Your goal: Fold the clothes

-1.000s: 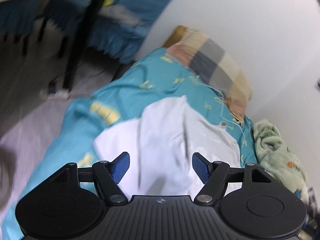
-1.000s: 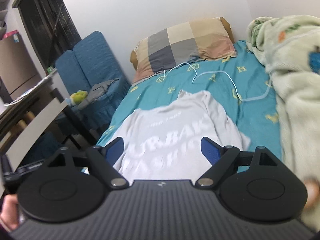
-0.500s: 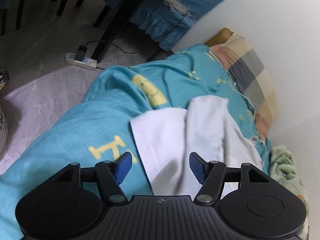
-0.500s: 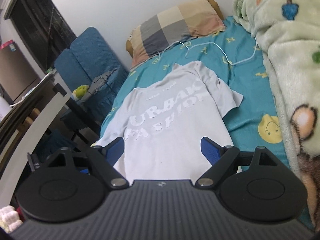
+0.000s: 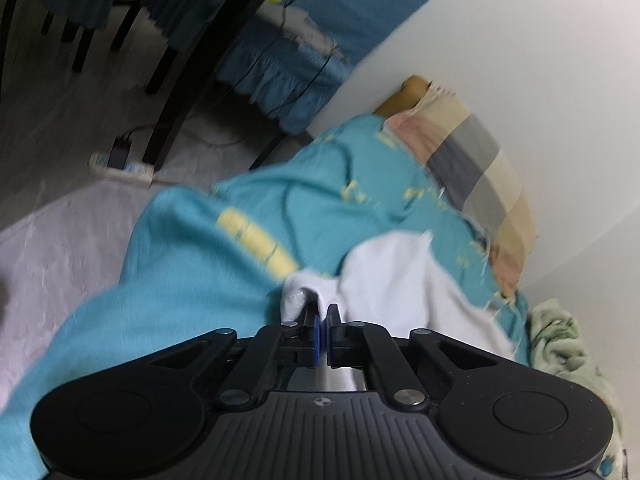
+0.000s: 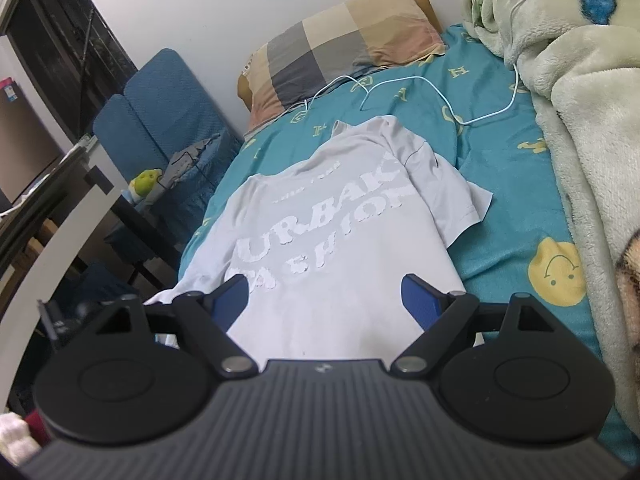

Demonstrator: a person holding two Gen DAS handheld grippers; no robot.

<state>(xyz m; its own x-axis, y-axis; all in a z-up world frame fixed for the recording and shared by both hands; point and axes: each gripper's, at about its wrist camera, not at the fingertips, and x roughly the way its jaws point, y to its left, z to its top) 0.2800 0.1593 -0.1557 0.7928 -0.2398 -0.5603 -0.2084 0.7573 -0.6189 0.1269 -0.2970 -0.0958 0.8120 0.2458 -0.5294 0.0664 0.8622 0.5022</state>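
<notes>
White cotton t-shirt point(image 6: 332, 240) lies printed side up on a teal bed sheet point(image 6: 516, 216), centre of the right wrist view, collar toward the checked pillow point(image 6: 344, 44) at upper centre. A fleece blanket point(image 6: 580, 128) is heaped along the right edge; a thin white cable point(image 6: 420, 84) loops on the sheet betw. pillow and shirt.

Left tongs point(image 5: 323, 312), lower centre of the left wrist view, are pressed together on a bunched bit of the shirt's edge point(image 5: 300, 292), right at the side of the bed w/ floor beyond. Right tongs point(image 6: 326, 300) stand wide apart over the shirt's hem, pads not touching cloth.

Risks, as a guess:
- Left pinch looks shallow, so fabric may slip out when lifted.
- Only one side held; pulling now could drag the shirt askew or off the bed edge.
- Right tongs may catch the sheet along w/ the hem.
- Far sleeve lies near the blanket and could snag in a fold.
</notes>
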